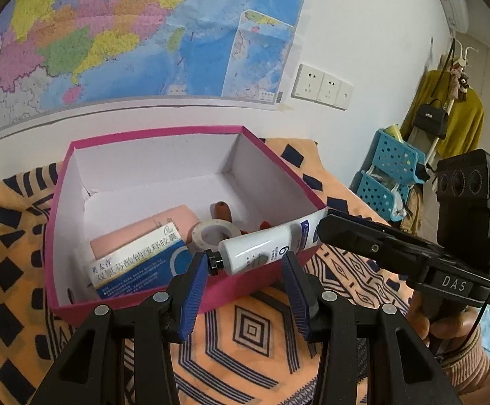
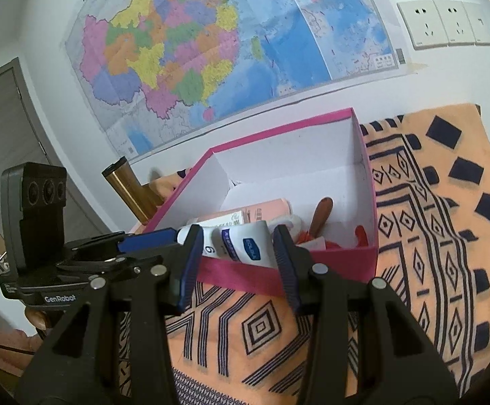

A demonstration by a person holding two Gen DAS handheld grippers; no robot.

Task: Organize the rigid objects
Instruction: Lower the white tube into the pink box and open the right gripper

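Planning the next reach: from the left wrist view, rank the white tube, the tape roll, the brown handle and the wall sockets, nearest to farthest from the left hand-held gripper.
1. White tube, between the left hand-held gripper's fingers, on the box's near wall.
2. Tape roll, just behind, inside the box.
3. Brown handle, deeper inside.
4. Wall sockets, on the far wall, upper right.

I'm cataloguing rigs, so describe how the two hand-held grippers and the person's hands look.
Both are matte black frames with ribbed blue finger pads and round silver pivot pins. The left hand-held gripper appears from the right wrist labelled "GenRobot", with a three-lens black camera block. The right hand-held gripper carries a "DAS" label and a thin black cable; a peach knit sleeve covers the wrist.
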